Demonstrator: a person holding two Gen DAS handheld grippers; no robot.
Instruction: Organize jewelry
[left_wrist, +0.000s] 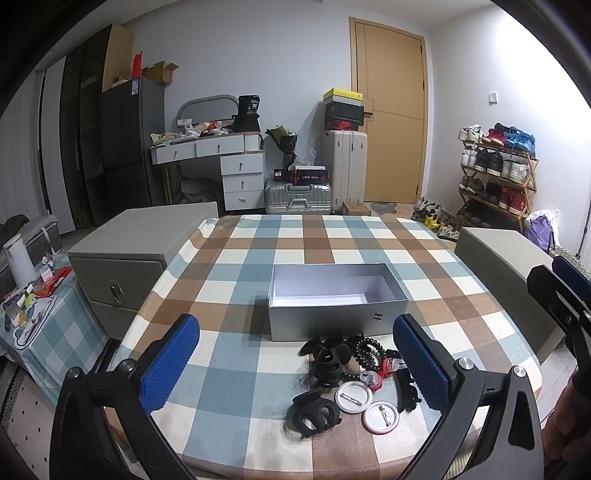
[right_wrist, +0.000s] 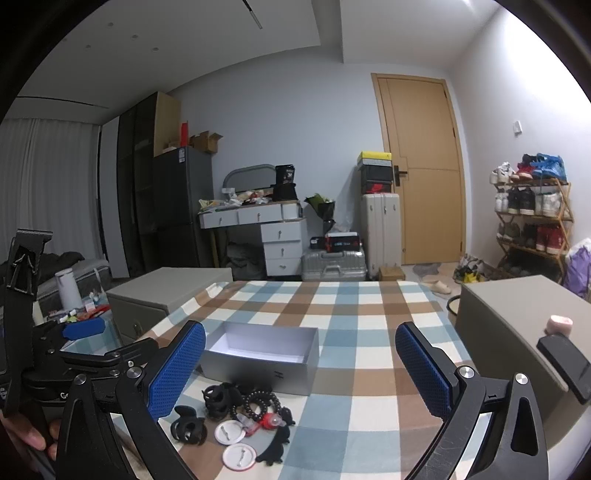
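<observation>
An open, empty silver box (left_wrist: 338, 302) stands mid-table on the checked cloth; it also shows in the right wrist view (right_wrist: 258, 356). In front of it lies a pile: black hair claws (left_wrist: 314, 411) (right_wrist: 188, 428), black bead bracelets (left_wrist: 365, 349) (right_wrist: 260, 404), two white pin badges (left_wrist: 352, 397) (right_wrist: 229, 432) and a red piece (left_wrist: 384, 369) (right_wrist: 267, 422). My left gripper (left_wrist: 295, 369) is open and empty, above the pile. My right gripper (right_wrist: 301, 373) is open and empty, to the right of the pile; it also shows in the left wrist view (left_wrist: 565, 295).
The table (left_wrist: 332, 236) has grey cabinets at its left (left_wrist: 136, 240) and right (right_wrist: 517, 317). A phone (right_wrist: 565, 365) and a pink item (right_wrist: 560, 323) lie on the right cabinet. Behind are a dresser, suitcases, a door and a shoe rack.
</observation>
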